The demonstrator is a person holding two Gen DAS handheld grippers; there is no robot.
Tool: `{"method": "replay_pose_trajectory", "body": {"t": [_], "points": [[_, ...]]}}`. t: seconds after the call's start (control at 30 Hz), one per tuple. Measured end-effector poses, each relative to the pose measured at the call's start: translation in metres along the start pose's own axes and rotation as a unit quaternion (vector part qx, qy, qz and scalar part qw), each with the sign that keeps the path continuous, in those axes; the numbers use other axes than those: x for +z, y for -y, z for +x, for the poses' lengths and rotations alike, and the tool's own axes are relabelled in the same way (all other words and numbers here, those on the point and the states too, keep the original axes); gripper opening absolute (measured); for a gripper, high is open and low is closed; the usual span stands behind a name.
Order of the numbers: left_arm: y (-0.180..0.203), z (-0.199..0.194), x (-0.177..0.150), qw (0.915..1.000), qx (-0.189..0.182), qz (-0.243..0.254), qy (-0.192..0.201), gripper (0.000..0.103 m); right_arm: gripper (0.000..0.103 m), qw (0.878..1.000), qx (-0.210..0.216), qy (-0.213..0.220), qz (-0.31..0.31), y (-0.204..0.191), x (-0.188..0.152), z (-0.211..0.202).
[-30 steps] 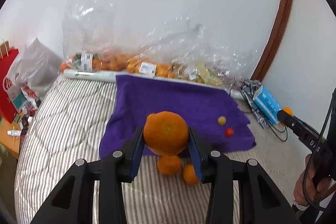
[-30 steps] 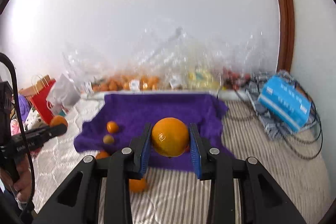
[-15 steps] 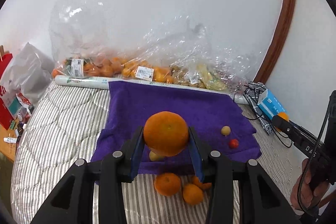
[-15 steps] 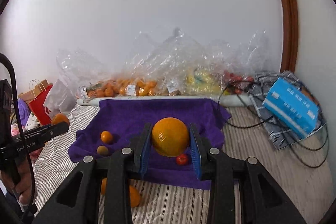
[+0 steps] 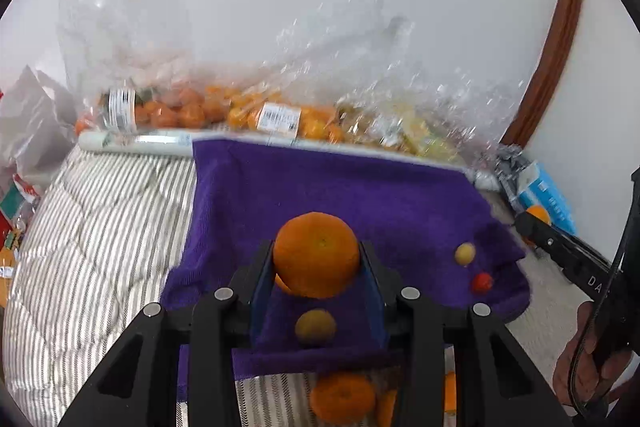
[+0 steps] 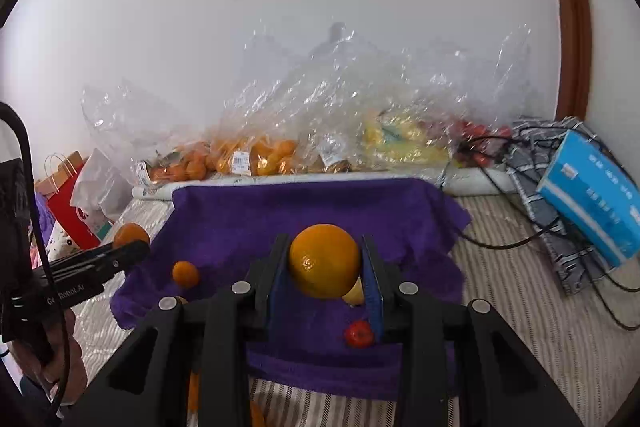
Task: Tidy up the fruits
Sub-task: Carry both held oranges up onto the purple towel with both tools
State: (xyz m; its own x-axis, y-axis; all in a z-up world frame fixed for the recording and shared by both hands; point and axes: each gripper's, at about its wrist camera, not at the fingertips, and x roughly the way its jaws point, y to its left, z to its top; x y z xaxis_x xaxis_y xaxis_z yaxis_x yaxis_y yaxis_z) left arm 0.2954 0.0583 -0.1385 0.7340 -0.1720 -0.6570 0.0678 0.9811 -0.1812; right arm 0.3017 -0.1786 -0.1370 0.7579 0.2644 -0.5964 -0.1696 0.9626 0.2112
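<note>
The tangerine point(image 5: 316, 254) sits clamped between the blue pads of the left gripper point(image 5: 318, 267), held above the purple towel point(image 5: 340, 195). The orange point(image 6: 325, 260) is pinched the same way in the right gripper point(image 6: 326, 267), also over the towel. On the towel in the left view, a yellow fruit point(image 5: 315, 327) lies at 6 o'clock from the tangerine, a smaller yellow one point(image 5: 465, 253) at 3 o'clock, and a red tomato point(image 5: 481, 282) just beside it at 4 o'clock. In the right view a small orange fruit point(image 6: 185, 273) lies at 9 o'clock from the orange. More tangerines point(image 5: 343, 398) rest on the striped quilt point(image 5: 100, 239) off the towel's near edge. Clear bags of fruit point(image 6: 256, 155) line the wall at 12 o'clock; a blue box point(image 6: 592, 203) lies at 2 o'clock.
</note>
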Motion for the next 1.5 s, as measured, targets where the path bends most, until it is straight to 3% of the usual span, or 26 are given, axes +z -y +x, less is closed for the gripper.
{"method": "replay_pose_trajectory", "body": {"t": [0.17, 0.27, 0.53, 0.87, 1.5], "points": [[-0.003, 0.015, -0.007, 0.9998, 0.009, -0.007, -0.018, 0.039, 0.034, 0.999, -0.006, -0.032, -0.022, 0.001, -0.016, 0.026], [-0.004, 0.015, -0.008, 0.9998, 0.002, -0.009, -0.016, 0.039, 0.034, 0.998, -0.025, -0.035, -0.036, 0.002, -0.020, 0.031], [-0.008, 0.018, -0.007, 0.9998, 0.007, -0.016, -0.012, 0.039, 0.034, 0.999, -0.011, -0.044, -0.010, 0.015, -0.021, 0.034], [-0.009, 0.028, -0.011, 0.9993, 0.013, -0.023, -0.028, 0.039, 0.034, 0.998, -0.019, -0.055, -0.039, 0.002, -0.029, 0.045], [-0.009, 0.039, -0.015, 0.9983, 0.016, -0.024, -0.051, 0.039, 0.034, 0.997, -0.019, -0.075, -0.026, 0.003, -0.032, 0.057]]}}
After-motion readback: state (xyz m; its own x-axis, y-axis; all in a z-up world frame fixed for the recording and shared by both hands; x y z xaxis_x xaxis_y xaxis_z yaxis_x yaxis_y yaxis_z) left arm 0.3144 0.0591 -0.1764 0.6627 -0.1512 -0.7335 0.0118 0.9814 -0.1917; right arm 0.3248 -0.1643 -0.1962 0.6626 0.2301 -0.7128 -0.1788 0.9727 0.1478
